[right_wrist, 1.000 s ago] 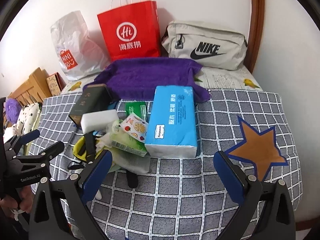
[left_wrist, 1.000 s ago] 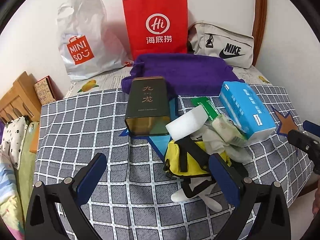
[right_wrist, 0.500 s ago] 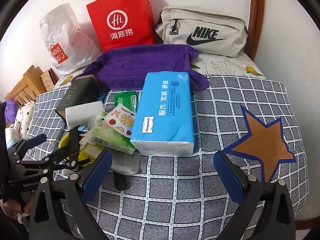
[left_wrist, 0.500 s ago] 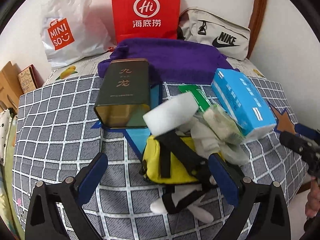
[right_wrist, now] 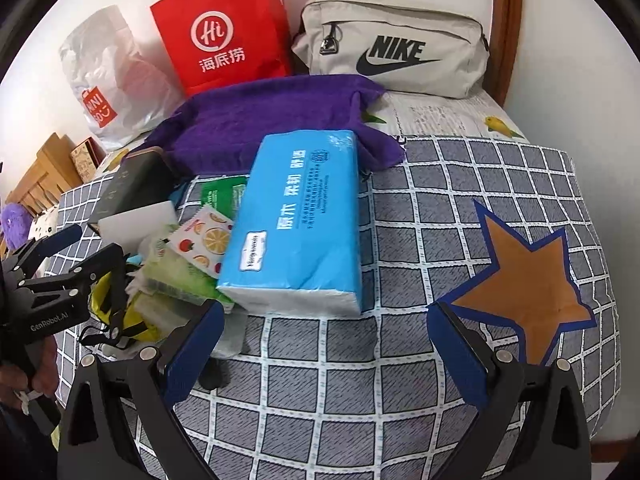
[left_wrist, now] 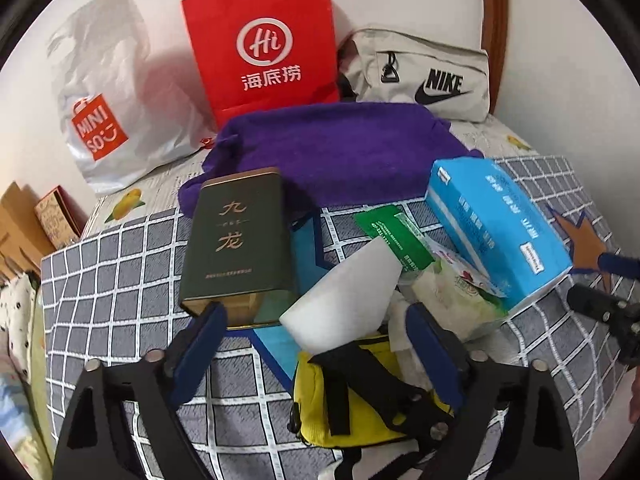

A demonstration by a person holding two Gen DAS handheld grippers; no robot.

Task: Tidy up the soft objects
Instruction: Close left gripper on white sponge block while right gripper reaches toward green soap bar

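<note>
The soft items lie in a heap on the checked bedspread (right_wrist: 440, 208). A white foam block (left_wrist: 344, 296) rests tilted on a yellow pouch (left_wrist: 352, 396) with black straps; the block's surface is plain and matte, with its near corner pointing toward the left wrist camera. Beside the block, a green packet (left_wrist: 392, 232) and a fruit-printed wet-wipe pack (right_wrist: 202, 240) overlap crumpled white material. A blue tissue pack (right_wrist: 300, 224), soft-sided with white ends, lies just right of these, touching the wipes. A purple towel (left_wrist: 340, 148) is spread behind the heap, its front edge under the pack's far end. A dark green tin (left_wrist: 240, 240) stands tilted at the heap's left.

The left gripper (left_wrist: 316, 344) is spread wide, with the foam block and the pouch between its blue pads. The right gripper (right_wrist: 324, 336) is likewise wide apart, holding nothing, above bare bedspread just in front of the tissue pack.

Against the wall stand a red paper bag (left_wrist: 264, 48), a white Miniso bag (left_wrist: 104, 92) and a grey Nike bag (right_wrist: 396, 48).
</note>
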